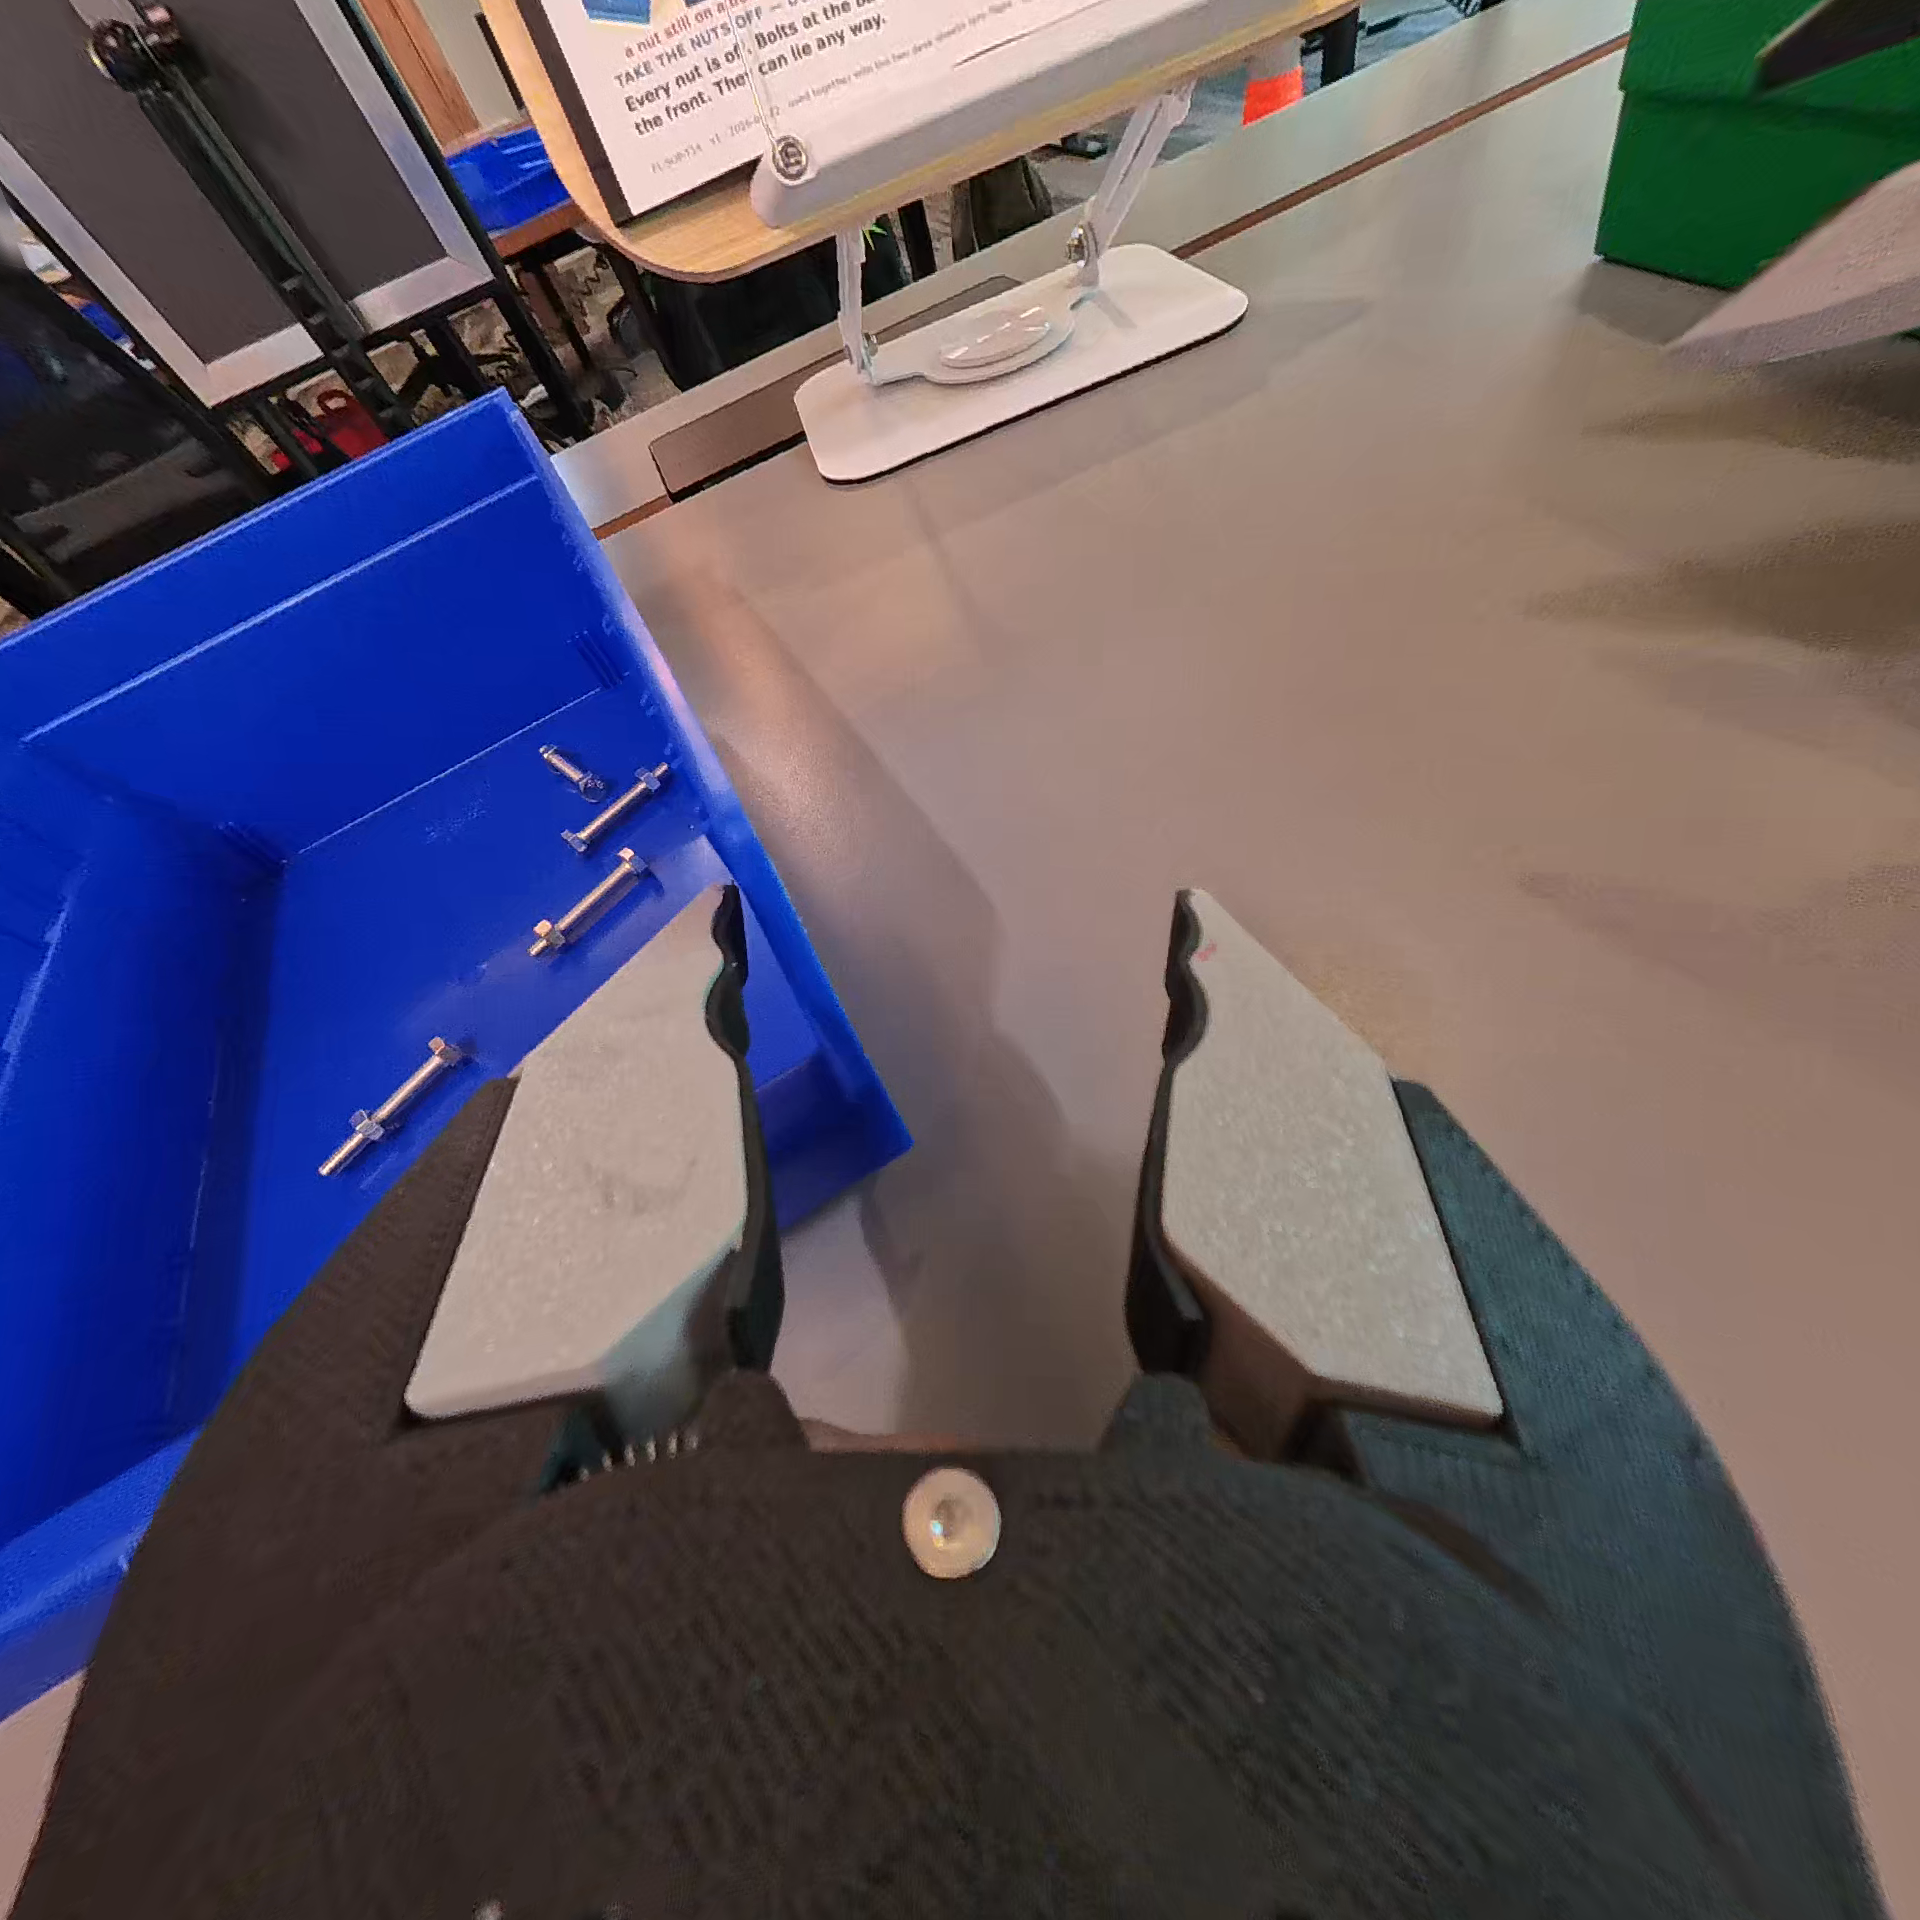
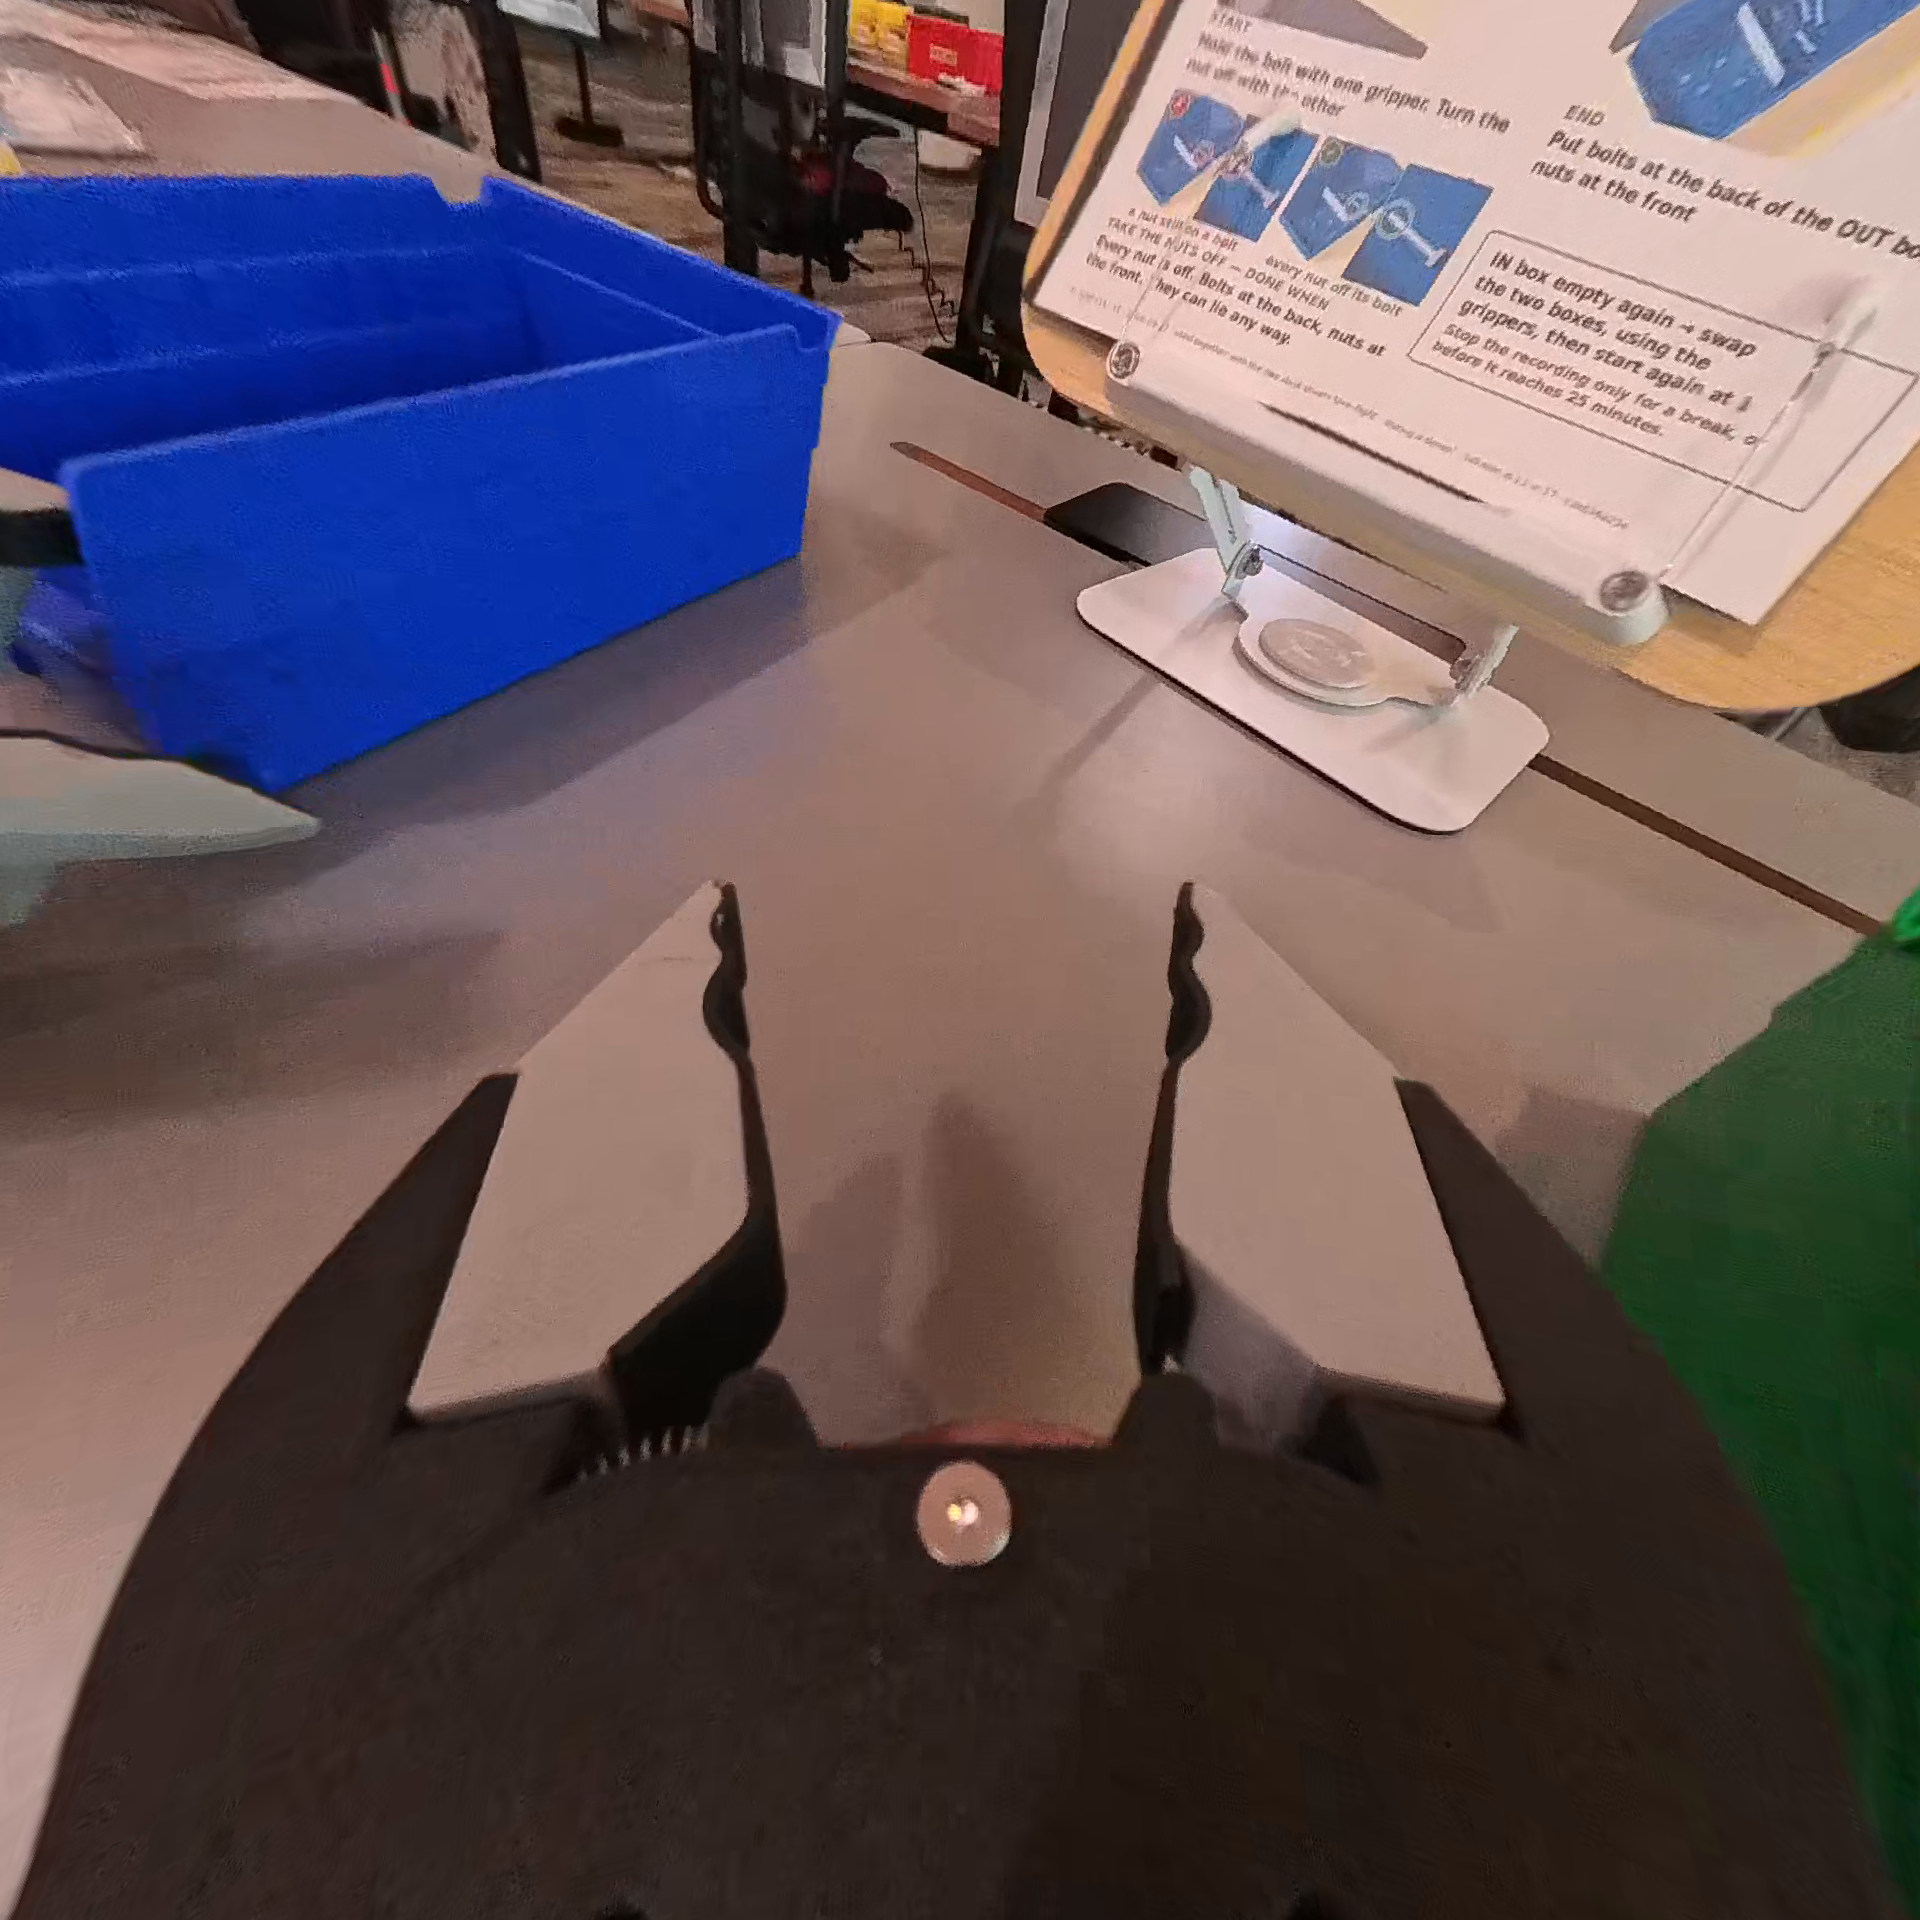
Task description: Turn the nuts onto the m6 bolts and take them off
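Several silver bolts lie on the floor of a blue bin (image 1: 156,831), three of them with a nut on the shank: one near the bin's front (image 1: 395,1107), one in the middle (image 1: 592,902), one farther back (image 1: 615,808). A short loose bolt (image 1: 571,772) lies beside them. My left gripper (image 1: 961,909) is open and empty, over the grey table just right of the bin's corner. My right gripper (image 2: 956,904) is open and empty above bare table, right of the blue bin (image 2: 416,540). The left gripper's finger (image 2: 135,821) shows at the left edge of the right wrist view.
A white stand (image 1: 1018,364) at the back of the table holds an instruction sheet (image 2: 1507,260). A green box (image 1: 1745,156) stands at the right; it also shows in the right wrist view (image 2: 1787,1403). A dark slot (image 2: 1122,520) is set into the table by the stand. To reach the short loose bolt (image 1: 571,772) in a straight line is about 20 cm for my left fingers, about 30 cm for my right.
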Demonstrator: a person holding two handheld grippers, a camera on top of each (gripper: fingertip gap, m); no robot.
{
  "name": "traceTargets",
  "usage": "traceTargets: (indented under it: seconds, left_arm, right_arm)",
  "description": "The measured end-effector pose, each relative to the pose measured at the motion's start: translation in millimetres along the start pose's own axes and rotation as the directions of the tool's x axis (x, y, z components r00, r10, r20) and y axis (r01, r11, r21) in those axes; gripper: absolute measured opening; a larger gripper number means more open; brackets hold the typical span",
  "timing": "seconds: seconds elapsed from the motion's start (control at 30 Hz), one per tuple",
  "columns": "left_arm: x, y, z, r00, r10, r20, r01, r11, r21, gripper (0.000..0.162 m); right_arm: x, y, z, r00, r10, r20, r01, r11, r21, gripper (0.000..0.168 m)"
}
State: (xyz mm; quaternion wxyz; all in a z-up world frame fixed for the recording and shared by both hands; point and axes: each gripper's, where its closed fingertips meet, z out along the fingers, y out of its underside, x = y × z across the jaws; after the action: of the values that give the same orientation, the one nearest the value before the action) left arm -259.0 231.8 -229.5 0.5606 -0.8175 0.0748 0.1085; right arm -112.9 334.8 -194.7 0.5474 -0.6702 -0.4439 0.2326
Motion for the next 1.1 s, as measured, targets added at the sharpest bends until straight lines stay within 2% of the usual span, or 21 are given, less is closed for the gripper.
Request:
traceTargets:
  seconds: [0.17, 0.23, 0.3, 0.47, 0.73, 1.1]
  left_arm:
    - [-0.4, -1.5, -1.4, 1.0, 0.003, 0.005, -0.003, 1.0, 0.014, 0.078]
    - [-0.1, -1.2, -1.1, 1.0, 0.004, 0.004, -0.004, 1.0, 0.012, 0.078]
    - [-0.4, -1.3, -1.2, 1.0, 0.009, 0.011, -0.009, 1.0, 0.012, 0.078]
    - [-2.8, -0.5, -0.8, 0.998, 0.038, 0.057, -0.038, 0.999, 0.002, 0.078]
    - [-4.8, -0.1, -0.8, 0.996, 0.039, 0.076, -0.039, 0.999, -0.001, 0.078]
    - [-4.1, 1.6, 0.9, 0.998, 0.034, 0.062, -0.033, 0.999, -0.014, 0.077]
  right_arm:
    - [21.5, 13.9, 30.5, 0.986, -0.126, -0.111, 0.123, 0.992, -0.028, 0.078]
    - [15.5, 13.9, 30.1, 0.993, -0.098, -0.072, 0.097, 0.995, -0.019, 0.078]
    - [12.6, 13.3, 27.4, 0.996, -0.075, -0.048, 0.075, 0.997, -0.005, 0.071]
    - [18.6, 12.4, 22.2, 0.995, -0.05, -0.087, 0.05, 0.999, 0.006, 0.084]
    - [18.8, 17.8, 24.3, 0.99, -0.081, -0.112, 0.078, 0.996, -0.031, 0.087]
    - [29.8, 27.5, 24.3, 0.989, -0.047, -0.137, 0.039, 0.997, -0.06, 0.086]
